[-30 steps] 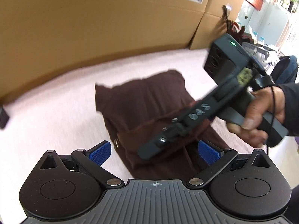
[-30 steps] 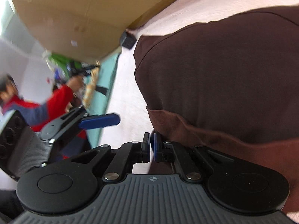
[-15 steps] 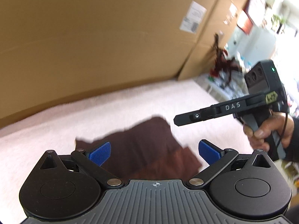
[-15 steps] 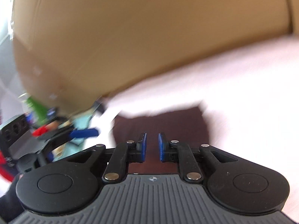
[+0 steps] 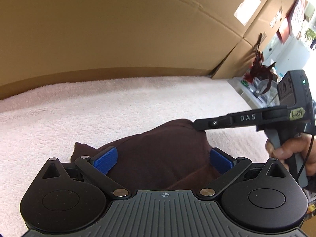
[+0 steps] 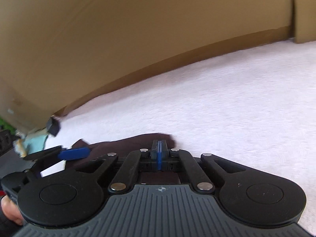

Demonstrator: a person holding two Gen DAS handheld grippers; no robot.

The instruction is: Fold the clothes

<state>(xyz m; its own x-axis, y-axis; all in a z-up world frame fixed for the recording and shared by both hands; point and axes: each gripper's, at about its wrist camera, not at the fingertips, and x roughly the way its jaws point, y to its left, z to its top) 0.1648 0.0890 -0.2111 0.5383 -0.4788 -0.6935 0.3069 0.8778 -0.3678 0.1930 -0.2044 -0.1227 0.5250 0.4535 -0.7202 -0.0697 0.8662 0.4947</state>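
A dark brown garment lies folded on the pink towel surface. My left gripper is open and hovers low over the garment's near part, its blue pads wide apart with cloth showing between them. My right gripper is shut. In the left wrist view its tip meets the garment's far right corner, where the cloth rises to a peak. In the right wrist view the garment lies just under and beyond the pads, and one left finger pad shows at the left.
A tall cardboard wall runs along the back of the towel. A small black object sits at its left end. Shelves with clutter and a red plant stand at the right. A hand holds the right gripper's handle.
Both grippers have dropped closer to the garment. The right gripper's pads, slightly apart half a second ago, are now together at the cloth's far corner. The left stays open.
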